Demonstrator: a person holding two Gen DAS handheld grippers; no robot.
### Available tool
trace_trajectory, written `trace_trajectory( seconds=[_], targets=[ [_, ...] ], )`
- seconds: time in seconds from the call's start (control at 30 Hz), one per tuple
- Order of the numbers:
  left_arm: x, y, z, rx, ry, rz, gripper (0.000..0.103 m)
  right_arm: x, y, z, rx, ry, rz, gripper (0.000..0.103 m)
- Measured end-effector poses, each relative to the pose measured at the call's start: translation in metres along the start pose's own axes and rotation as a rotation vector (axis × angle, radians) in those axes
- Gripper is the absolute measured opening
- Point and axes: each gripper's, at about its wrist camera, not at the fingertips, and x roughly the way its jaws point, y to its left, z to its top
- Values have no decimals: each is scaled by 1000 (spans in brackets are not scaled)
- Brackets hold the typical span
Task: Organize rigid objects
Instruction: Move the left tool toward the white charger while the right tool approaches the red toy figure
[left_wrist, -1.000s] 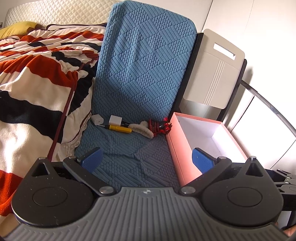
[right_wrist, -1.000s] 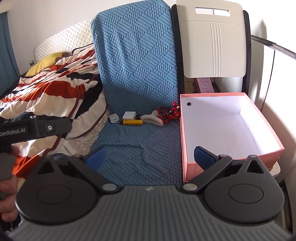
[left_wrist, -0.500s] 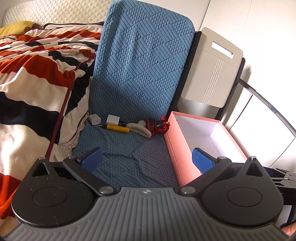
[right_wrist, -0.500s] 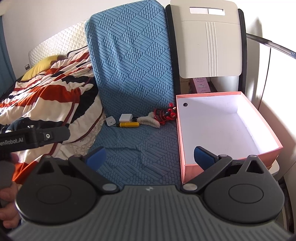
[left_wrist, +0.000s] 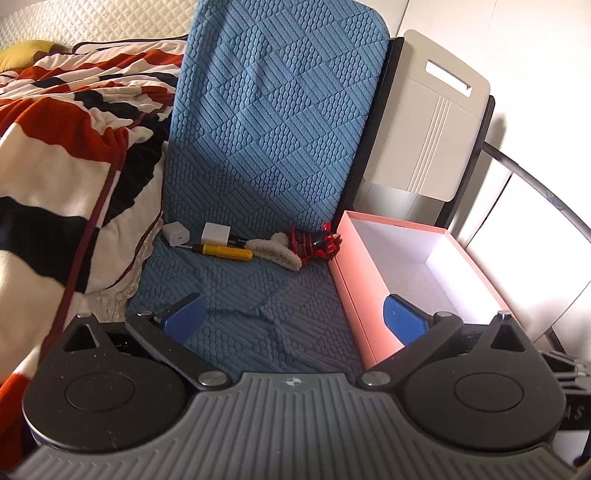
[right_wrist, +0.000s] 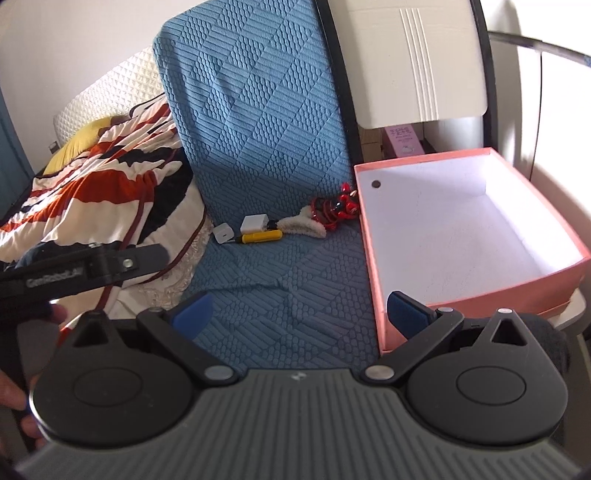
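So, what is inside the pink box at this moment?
The pink box shows only its white floor and walls, with one small round hole in the far-left wall. No object lies inside. The near corner is covered by the right gripper, so that part cannot be seen.

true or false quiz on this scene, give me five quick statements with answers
1. The pink box has nothing in it. True.
2. The yellow screwdriver lies inside the box. False: it lies on the blue seat cover.
3. The left gripper is open and holds nothing. True.
4. The right gripper is shut on the white charger. False: it is open, apart from the charger.
5. The red clip lies beside the box. True.
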Motion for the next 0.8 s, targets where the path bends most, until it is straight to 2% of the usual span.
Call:
trace_trajectory(
  seconds=[0.2, 0.27, 0.33, 0.47, 0.63, 0.7, 0.77, 0.8],
  targets=[
    [42, 10, 8, 2, -19, 13, 103, 26, 1, -9, 26, -15, 16, 102],
    [49, 10, 2, 32, -33, 34, 103, 33, 1, -11, 20, -31, 3, 96],
    [55, 14, -5, 40, -30, 54, 103, 40, -2, -13, 28, -32, -2, 95],
    [73, 24, -12, 37, -10, 64, 103, 55, -1, -17, 10, -30, -9, 95],
    [94, 28, -5, 60, -29, 55, 103, 81, 3, -16, 21, -44, -6, 94],
    [104, 29, -1, 68, -29, 50, 103, 92, 4, -15, 25, -42, -12, 90],
    [113, 32, 2, 58, -21, 48, 103, 102, 5, -13, 30, -49, -26, 81],
    [116, 34, 3, 45, -17, 42, 103, 106, 5, -13, 37, -54, -27, 81]
  ],
)
